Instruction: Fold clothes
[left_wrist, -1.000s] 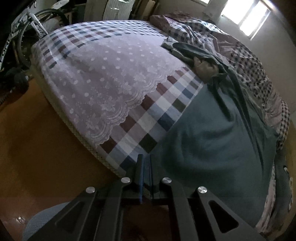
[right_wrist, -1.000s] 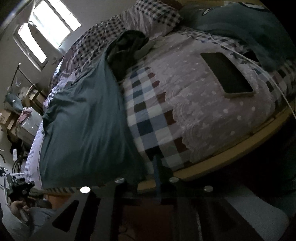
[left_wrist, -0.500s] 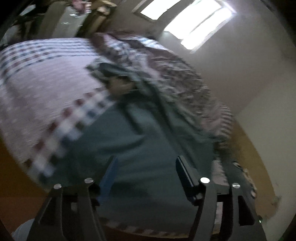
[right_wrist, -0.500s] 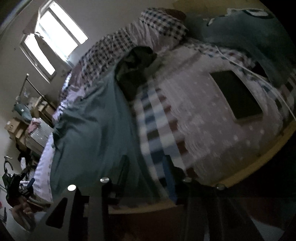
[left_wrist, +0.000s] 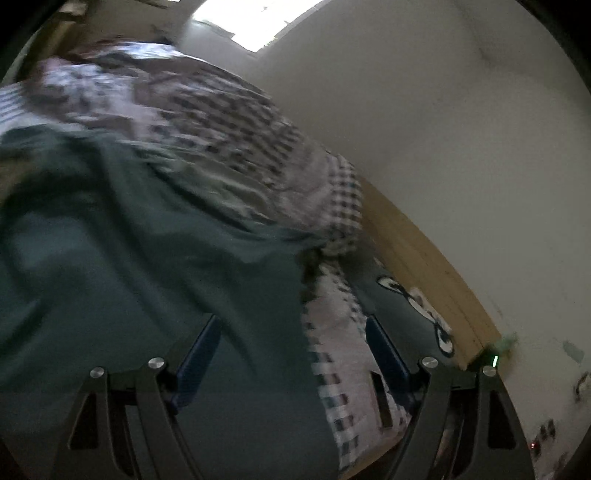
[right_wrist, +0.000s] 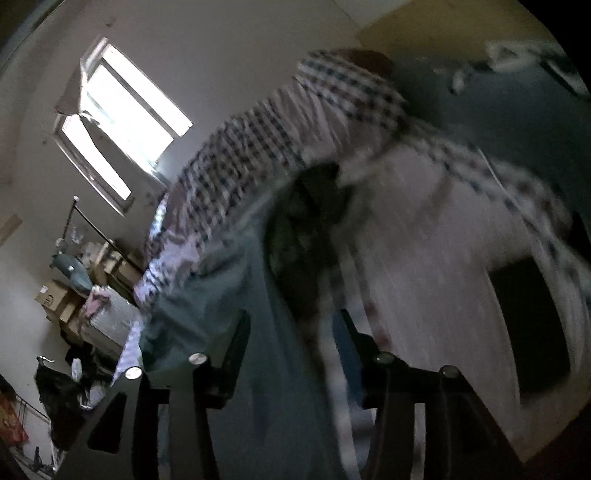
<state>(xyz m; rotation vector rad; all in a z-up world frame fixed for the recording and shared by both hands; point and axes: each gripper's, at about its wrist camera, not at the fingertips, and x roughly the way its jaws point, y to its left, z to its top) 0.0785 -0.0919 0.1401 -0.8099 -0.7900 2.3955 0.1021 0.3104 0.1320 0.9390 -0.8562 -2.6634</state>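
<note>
left gripper (left_wrist: 291, 334): fingers spreading wide, nothing pinched | right gripper (right_wrist: 291, 332): fingers opening, nothing pinched | teal garment (left_wrist: 122, 258): spread on the bed (left_wrist: 332, 325), below both | frames blurred

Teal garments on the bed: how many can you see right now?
2. A large teal garment is spread over the bed's near side; a second, printed teal one lies by the headboard. Others may be hidden.

teal garment (left_wrist: 122, 258): matt cloth | checked bedding (left_wrist: 236, 140): soft cloth | headboard (left_wrist: 424, 266): pale wood
</note>
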